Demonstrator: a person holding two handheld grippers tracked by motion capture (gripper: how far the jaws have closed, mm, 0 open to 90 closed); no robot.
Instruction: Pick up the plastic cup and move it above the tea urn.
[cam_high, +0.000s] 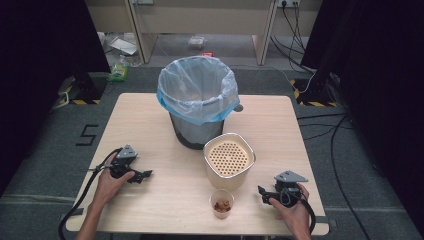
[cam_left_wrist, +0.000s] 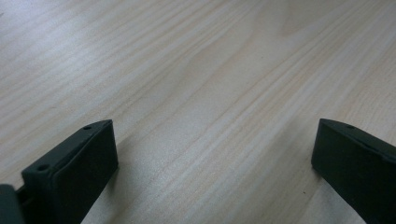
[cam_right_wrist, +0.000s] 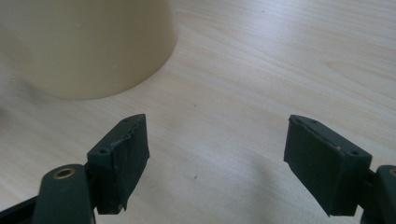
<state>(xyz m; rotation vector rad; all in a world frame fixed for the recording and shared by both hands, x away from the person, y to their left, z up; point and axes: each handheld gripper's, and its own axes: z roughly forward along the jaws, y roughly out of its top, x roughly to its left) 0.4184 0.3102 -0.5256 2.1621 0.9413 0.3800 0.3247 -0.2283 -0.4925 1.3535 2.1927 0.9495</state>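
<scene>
A dark bin lined with a pale blue bag (cam_high: 198, 95) stands at the table's middle back. In front of it sits a cream container with a perforated strainer insert (cam_high: 229, 159), whose cream wall (cam_right_wrist: 88, 46) rises ahead of the right jaws. A small clear cup holding brown scraps (cam_high: 221, 203) stands near the front edge. My left gripper (cam_high: 143, 175) rests low on the wood at the left, open (cam_left_wrist: 212, 154), nothing between its jaws. My right gripper (cam_high: 263, 193) lies at the front right, open (cam_right_wrist: 217, 154) over bare wood.
The light wooden table (cam_high: 150, 210) has free room between the two grippers and behind the left one. Cables trail from both grippers off the front edge. Beyond the table are grey floor, cables and shelving with clutter (cam_high: 122, 47).
</scene>
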